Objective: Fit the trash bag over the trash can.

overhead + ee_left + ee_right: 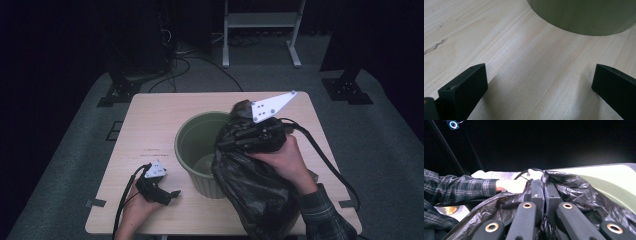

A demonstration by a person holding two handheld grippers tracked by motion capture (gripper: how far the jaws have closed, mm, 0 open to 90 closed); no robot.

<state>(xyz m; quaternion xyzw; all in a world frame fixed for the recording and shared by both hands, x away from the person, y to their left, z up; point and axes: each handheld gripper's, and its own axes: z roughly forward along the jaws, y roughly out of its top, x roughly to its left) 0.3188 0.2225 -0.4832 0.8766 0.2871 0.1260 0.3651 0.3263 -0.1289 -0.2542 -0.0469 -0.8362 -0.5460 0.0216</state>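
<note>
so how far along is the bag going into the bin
Done: the right gripper is shut on the black bin bag and holds it up at the rim of the green bin.

In hand: the bag hangs bunched down the bin's outer side, not opened.

Left: the bin's inside looks bare, so the bag has yet to be spread and lined in. The left gripper rests open on the table.

One green bin (202, 150), one black bag (255, 190), two grippers, one table (150, 125).

Dark room; grey carpet floor (75, 150), light wood table (150, 125), white metal stand (260, 30) behind, black cables (190, 65) on floor.
</note>
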